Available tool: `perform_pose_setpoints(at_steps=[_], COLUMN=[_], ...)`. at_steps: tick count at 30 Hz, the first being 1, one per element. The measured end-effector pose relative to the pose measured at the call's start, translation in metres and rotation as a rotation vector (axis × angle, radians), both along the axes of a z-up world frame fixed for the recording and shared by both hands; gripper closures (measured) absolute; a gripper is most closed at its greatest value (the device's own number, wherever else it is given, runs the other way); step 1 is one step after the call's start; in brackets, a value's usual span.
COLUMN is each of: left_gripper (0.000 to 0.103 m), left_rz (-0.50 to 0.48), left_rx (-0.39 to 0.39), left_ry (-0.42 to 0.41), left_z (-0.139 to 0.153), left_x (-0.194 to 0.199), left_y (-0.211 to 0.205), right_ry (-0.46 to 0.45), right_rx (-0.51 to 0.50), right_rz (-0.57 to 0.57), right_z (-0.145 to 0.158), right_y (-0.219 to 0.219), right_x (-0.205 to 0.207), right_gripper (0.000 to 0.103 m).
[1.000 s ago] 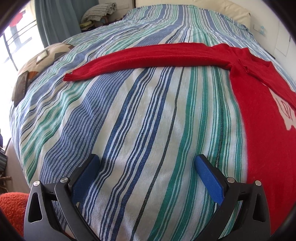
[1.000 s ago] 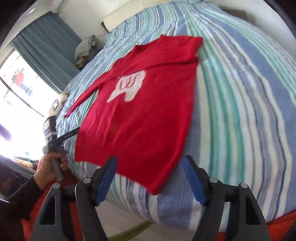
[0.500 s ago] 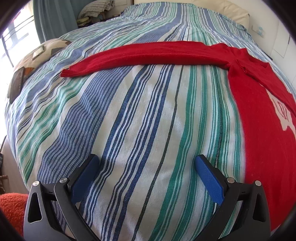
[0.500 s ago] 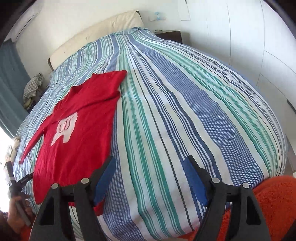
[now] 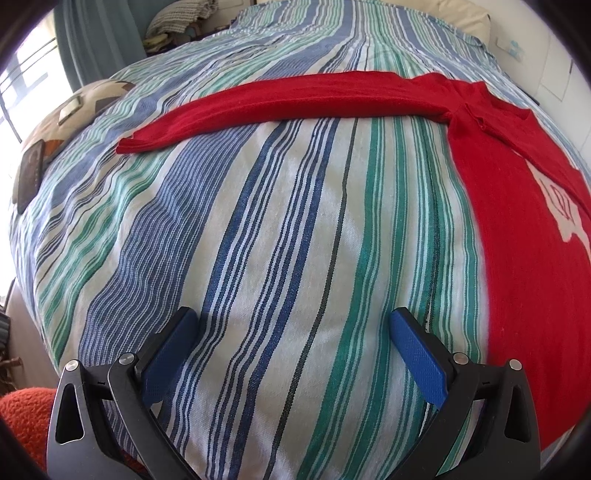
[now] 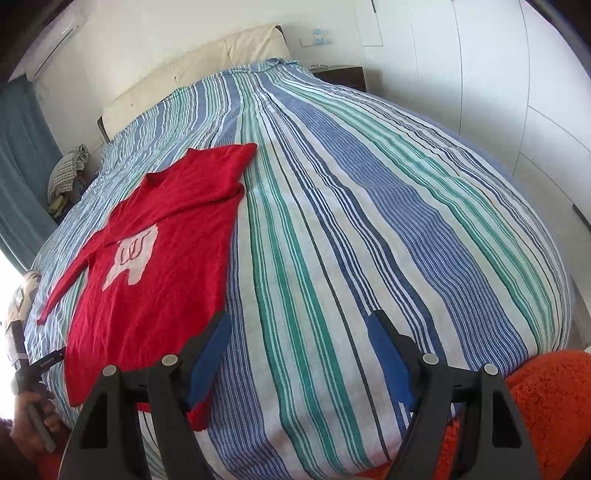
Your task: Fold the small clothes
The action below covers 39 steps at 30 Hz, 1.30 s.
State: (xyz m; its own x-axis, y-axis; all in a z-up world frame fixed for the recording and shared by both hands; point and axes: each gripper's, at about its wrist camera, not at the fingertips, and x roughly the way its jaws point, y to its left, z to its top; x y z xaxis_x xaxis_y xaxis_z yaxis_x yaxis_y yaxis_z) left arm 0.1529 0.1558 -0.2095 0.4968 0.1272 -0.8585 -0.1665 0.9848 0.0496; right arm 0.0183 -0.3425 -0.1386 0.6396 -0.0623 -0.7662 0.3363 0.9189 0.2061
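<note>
A small red sweater (image 6: 159,266) with a white patch lies flat on the striped bed cover (image 6: 351,221). Its right sleeve is folded across the chest; its left sleeve (image 5: 295,99) stretches out straight. In the left wrist view the sweater's body (image 5: 517,229) is at the right. My left gripper (image 5: 291,350) is open and empty, low over the bare cover, short of the sleeve. My right gripper (image 6: 299,354) is open and empty above the cover, just right of the sweater's hem. The left gripper's handle and hand (image 6: 26,376) show at the right wrist view's left edge.
A cream headboard (image 6: 192,70) is at the bed's far end. A patterned cushion (image 5: 62,122) lies at the bed's left edge. A pile of cloth (image 5: 177,14) sits beyond the bed. An orange rug (image 6: 546,406) lies at the bed's foot. White cupboards (image 6: 498,74) line the right wall.
My right gripper has swung right, from over the sweater's lower body to the bare cover beside its hem. My left gripper has edged closer to the bed. The sweater has not moved.
</note>
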Motion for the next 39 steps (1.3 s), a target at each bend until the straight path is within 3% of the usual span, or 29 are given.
perform_pose_setpoints(at_steps=[20, 23, 26, 29, 31, 35, 39], left_gripper=[0.0, 0.001, 0.001, 0.001, 0.001, 0.003, 0.017], left_rz=[0.005, 0.026, 0.074, 0.233, 0.347, 0.518, 0.606], left_rx=[-0.012, -0.124, -0.342, -0.5, -0.6, -0.671, -0.705], left_ry=[0.006, 0.014, -0.095, -0.178, -0.173, -0.136, -0.16], left_z=[0.001, 0.014, 0.041, 0.055, 0.048, 0.02, 0.008], left_x=[0.0, -0.002, -0.004, 0.008, 0.026, 0.062, 0.081], left_y=[0.001, 0.014, 0.049, 0.107, 0.148, 0.209, 0.231], right_ry=[-0.004, -0.004, -0.008, -0.001, 0.006, 0.012, 0.029], right_rx=[0.018, 0.018, 0.019, 0.024, 0.028, 0.029, 0.01], right_rz=[-0.015, -0.014, -0.013, -0.015, -0.015, -0.006, 0.008], right_z=[-0.002, -0.002, -0.001, -0.003, -0.005, -0.007, -0.01], right_y=[-0.004, -0.004, -0.004, -0.005, -0.005, -0.002, 0.004], right_x=[0.0, 0.0, -0.002, 0.0, 0.002, 0.006, 0.008], right_gripper=[0.027, 0.027, 0.027, 0.027, 0.027, 0.027, 0.027])
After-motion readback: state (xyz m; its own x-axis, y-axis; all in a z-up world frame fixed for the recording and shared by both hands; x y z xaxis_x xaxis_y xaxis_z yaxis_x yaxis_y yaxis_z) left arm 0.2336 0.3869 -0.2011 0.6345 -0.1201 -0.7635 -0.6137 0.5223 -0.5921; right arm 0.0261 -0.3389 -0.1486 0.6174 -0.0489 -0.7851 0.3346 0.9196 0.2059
